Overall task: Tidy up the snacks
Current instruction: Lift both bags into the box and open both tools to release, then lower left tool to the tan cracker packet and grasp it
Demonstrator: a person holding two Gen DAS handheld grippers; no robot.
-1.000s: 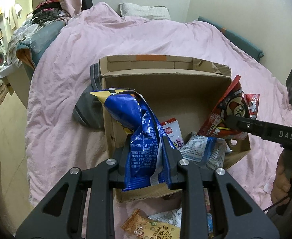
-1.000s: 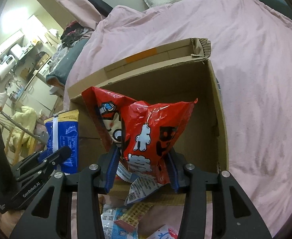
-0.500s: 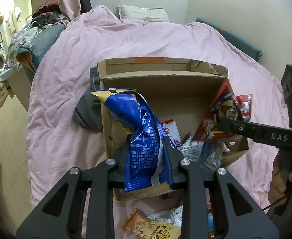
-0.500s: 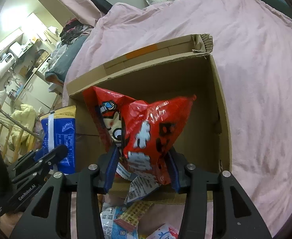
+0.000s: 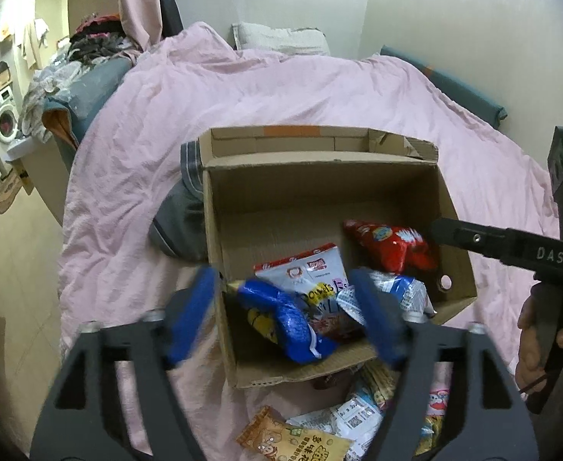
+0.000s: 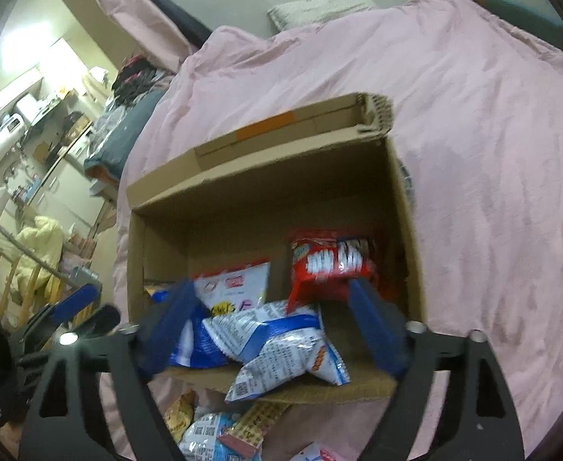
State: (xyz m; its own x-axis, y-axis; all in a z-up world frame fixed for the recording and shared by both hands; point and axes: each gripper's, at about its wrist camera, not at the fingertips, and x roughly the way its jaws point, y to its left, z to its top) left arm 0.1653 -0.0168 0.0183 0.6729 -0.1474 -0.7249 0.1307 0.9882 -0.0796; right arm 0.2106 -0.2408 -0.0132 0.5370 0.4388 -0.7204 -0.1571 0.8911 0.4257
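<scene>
An open cardboard box [image 5: 320,188] [image 6: 266,199] lies on the pink bed. My left gripper [image 5: 285,319] is open and empty above the box's near left corner. A blue snack bag [image 5: 285,322] lies in the box below it. My right gripper [image 6: 277,326] is open and empty over the box's near edge. A red snack bag [image 6: 327,261] [image 5: 393,244] lies in the box's right side. A white and red bag [image 5: 308,272] [image 6: 235,284] and a white and blue bag [image 6: 281,342] also lie inside. The right gripper's side shows in the left wrist view [image 5: 512,246].
Several loose snack packets [image 5: 320,430] [image 6: 220,430] lie on the bed in front of the box. A grey garment [image 5: 178,215] lies against the box's left wall. The pink duvet [image 5: 320,92] spreads around. A washing machine [image 5: 1,123] stands far left.
Both grippers opened. The blue bag dropped from my left gripper into the box, and the red bag dropped from my right gripper into the box.
</scene>
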